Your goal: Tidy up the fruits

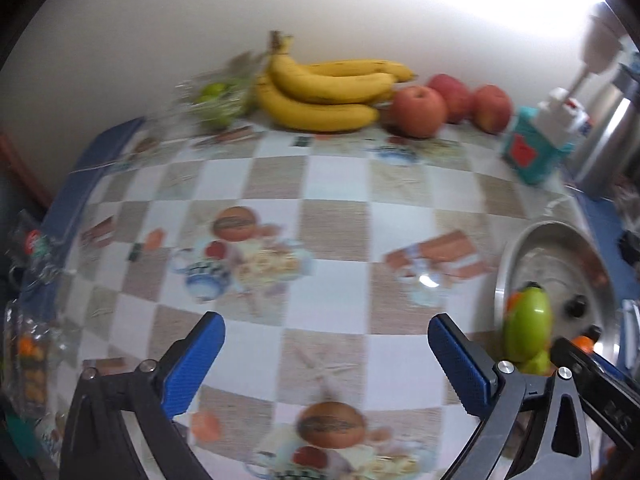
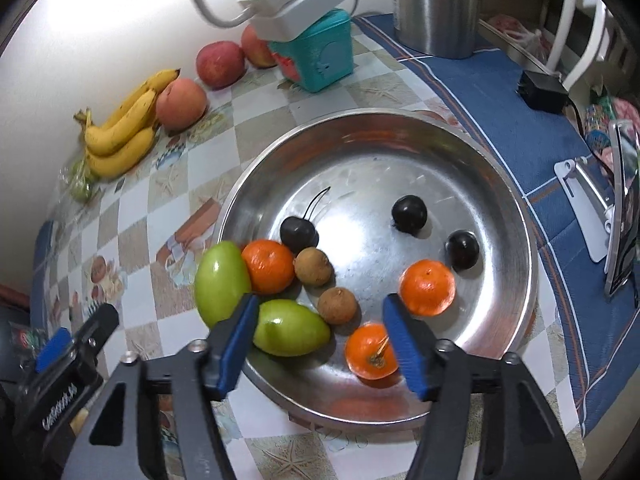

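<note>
We can't make out the blurry green fruit in the plastic bag [image 1: 218,98], way beyond the left fingers [image 1: 196,360].

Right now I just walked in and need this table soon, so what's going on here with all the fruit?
A person holds two blue-padded tools, sorting fruit. The right tool hangs open over the round steel bowl, which holds three small oranges, two green mangoes, two brown longans and three dark plums. The left tool is open and empty above the checked tablecloth. The yellow banana bunch and three red apples sit by the wall.
</note>
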`<state>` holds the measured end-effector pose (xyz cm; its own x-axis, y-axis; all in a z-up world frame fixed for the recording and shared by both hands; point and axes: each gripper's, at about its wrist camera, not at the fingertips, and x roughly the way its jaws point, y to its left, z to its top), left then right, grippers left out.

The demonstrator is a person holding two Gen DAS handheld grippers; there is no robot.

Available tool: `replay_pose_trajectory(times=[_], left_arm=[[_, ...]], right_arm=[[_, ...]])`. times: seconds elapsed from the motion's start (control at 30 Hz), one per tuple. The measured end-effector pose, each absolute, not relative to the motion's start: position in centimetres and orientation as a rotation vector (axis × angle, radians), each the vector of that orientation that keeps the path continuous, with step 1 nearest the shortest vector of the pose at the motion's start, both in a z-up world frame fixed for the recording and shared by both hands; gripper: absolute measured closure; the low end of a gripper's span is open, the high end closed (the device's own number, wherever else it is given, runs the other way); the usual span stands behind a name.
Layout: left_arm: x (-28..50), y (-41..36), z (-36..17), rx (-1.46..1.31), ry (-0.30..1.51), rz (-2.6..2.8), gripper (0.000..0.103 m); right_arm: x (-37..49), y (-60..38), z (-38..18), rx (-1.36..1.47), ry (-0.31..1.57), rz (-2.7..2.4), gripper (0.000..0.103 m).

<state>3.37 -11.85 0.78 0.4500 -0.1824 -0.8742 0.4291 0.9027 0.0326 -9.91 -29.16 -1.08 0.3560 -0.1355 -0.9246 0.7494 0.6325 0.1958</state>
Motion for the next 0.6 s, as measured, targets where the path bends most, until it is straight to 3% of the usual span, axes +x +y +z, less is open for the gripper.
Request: replay_pose_trajectory(times=[0.13, 0.23, 0.4, 0.47, 0.6], left_arm=[[4.0, -10.3, -0.1, 0.256, 1.052, -0.308, 0.000], [4.1, -9.5, -0.8, 0.262, 1.062, -0.271, 0.000], [3.7, -8.6, -1.7, 0.273, 1.080, -0.242, 0.000], [3.5, -8.2, -2.0, 0.278, 1.080, -0.233, 0.000], [2.8, -7.5, -2.0, 0.292, 1.081, -0.225, 0.000]], right_arm=[[-9.7, -28.4, -1.3, 0.650, 1.076, -0.629, 0.027], [-9.7, -27.7, -1.4, 0.626, 1.082, -0.626, 0.017], [-9.6, -26.6, -1.4, 0.585, 1.069, -0.604, 0.016], [-9.6, -26.1, -1.2, 0.567, 1.061, -0.603, 0.006], [-9.8, -25.2, -0.7, 0.549, 1.026, -0.593, 0.006]])
